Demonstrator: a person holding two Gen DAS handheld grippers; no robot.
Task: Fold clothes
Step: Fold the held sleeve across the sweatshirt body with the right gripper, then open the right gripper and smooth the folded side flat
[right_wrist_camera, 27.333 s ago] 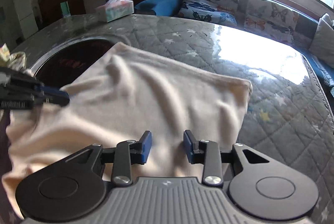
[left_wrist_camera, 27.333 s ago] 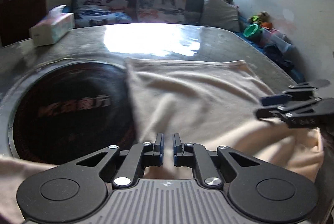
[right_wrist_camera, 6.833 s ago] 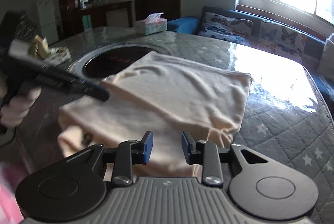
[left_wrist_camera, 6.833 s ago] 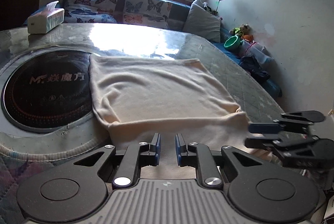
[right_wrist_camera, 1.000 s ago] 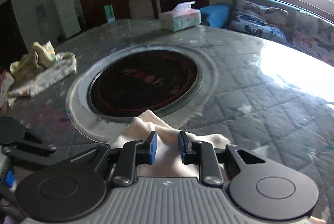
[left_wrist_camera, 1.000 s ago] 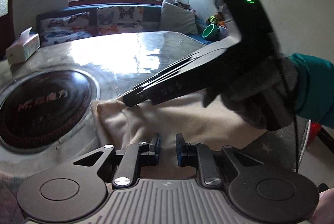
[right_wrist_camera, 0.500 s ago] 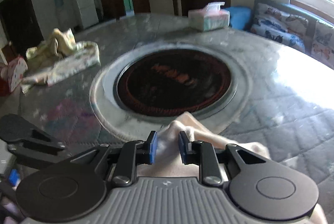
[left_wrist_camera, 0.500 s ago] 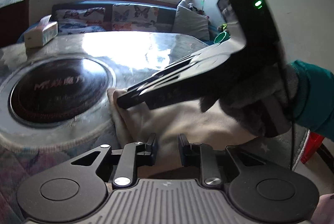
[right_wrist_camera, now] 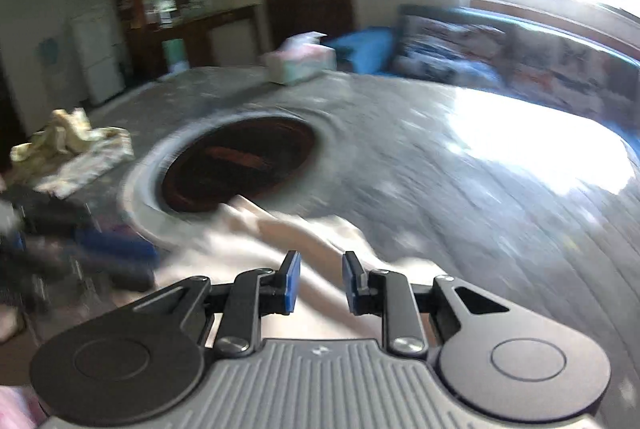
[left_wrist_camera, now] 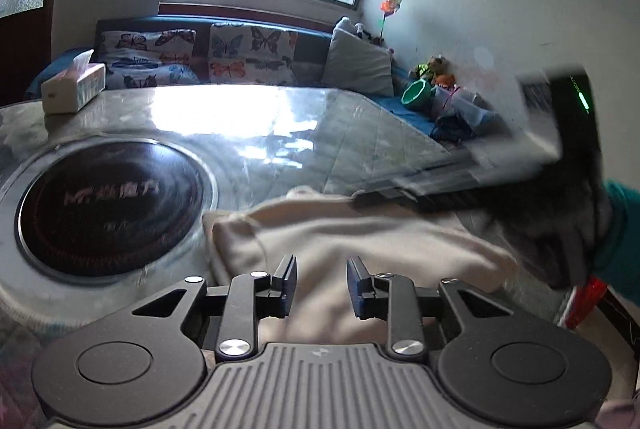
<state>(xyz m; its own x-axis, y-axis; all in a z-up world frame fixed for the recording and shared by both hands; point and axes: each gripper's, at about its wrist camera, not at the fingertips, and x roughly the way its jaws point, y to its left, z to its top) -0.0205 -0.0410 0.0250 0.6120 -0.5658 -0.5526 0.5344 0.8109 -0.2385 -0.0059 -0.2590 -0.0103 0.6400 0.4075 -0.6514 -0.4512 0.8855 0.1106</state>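
A cream cloth [left_wrist_camera: 360,237] lies folded on the quilted table [left_wrist_camera: 360,133], its left corner beside the round black cooktop [left_wrist_camera: 108,197]. My left gripper [left_wrist_camera: 322,265] hovers over the cloth's near part. Its jaws are opening, and cloth shows below the gap with neither pad pressing on it. In the left wrist view my right gripper [left_wrist_camera: 360,195] is a blur at the cloth's far edge, held by a gloved hand [left_wrist_camera: 560,221] with a teal sleeve. In its own blurred view the right gripper [right_wrist_camera: 322,261] has a clear gap over the cloth [right_wrist_camera: 248,241]. The left gripper [right_wrist_camera: 116,253] shows at the left.
A tissue box [left_wrist_camera: 74,89] stands at the table's far left edge. A crumpled patterned cloth [right_wrist_camera: 68,145] lies beyond the cooktop [right_wrist_camera: 240,161]. A sofa [left_wrist_camera: 200,57] with cushions runs under the window, and toys and tubs sit along the right wall.
The right gripper has swung away to the right from the cloth's left corner, which stays on the table. The left jaws have widened and the left gripper has risen a little.
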